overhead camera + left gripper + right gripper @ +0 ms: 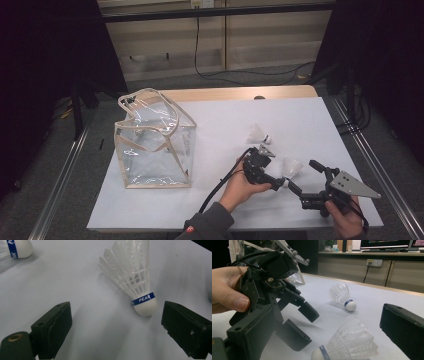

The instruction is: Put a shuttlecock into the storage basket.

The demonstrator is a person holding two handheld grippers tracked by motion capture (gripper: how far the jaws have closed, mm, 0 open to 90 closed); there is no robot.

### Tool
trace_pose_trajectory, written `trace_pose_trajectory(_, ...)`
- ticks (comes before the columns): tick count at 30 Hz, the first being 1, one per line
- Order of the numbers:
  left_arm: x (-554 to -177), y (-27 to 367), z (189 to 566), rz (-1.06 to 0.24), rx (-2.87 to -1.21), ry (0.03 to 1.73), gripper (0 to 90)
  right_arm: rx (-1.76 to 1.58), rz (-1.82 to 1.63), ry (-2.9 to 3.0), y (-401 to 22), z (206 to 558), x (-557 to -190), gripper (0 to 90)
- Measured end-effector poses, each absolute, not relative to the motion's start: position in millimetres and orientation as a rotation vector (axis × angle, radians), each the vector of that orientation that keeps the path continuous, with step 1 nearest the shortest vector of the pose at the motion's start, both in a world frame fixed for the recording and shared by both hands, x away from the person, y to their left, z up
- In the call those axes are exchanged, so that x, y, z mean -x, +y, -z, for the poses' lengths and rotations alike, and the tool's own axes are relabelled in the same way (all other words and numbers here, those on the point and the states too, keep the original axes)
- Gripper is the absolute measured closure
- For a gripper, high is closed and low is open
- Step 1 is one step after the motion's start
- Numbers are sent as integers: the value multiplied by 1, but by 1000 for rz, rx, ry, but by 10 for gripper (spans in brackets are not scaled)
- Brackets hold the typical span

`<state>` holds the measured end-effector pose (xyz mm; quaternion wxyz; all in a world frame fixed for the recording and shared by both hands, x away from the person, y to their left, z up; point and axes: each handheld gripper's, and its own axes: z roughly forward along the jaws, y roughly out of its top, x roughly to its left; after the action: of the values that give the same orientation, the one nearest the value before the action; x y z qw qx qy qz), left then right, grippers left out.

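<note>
Two grippers, both wide open and holding nothing: left gripper (286, 183) and right gripper (292, 186), tips close together. Two shuttlecocks on the white table (215, 125): near shuttlecock (292, 168) between the jaws, far shuttlecock (258, 133) beyond. One clear bag (152, 142) standing well to the left.

A lab or office recording bay: black curtains (45, 55) flank a white-covered table (300, 115), with monitors (384, 243) on a back counter and a wall socket (374, 262).
</note>
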<state>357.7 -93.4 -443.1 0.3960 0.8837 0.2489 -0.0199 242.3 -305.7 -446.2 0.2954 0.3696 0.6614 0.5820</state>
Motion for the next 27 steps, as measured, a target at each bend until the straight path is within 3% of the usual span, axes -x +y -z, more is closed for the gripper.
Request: trace_pose_trajectory(27,-353,-109,450,33,-2245,624,83,-984,-1551,1759,-306,446,-242,1)
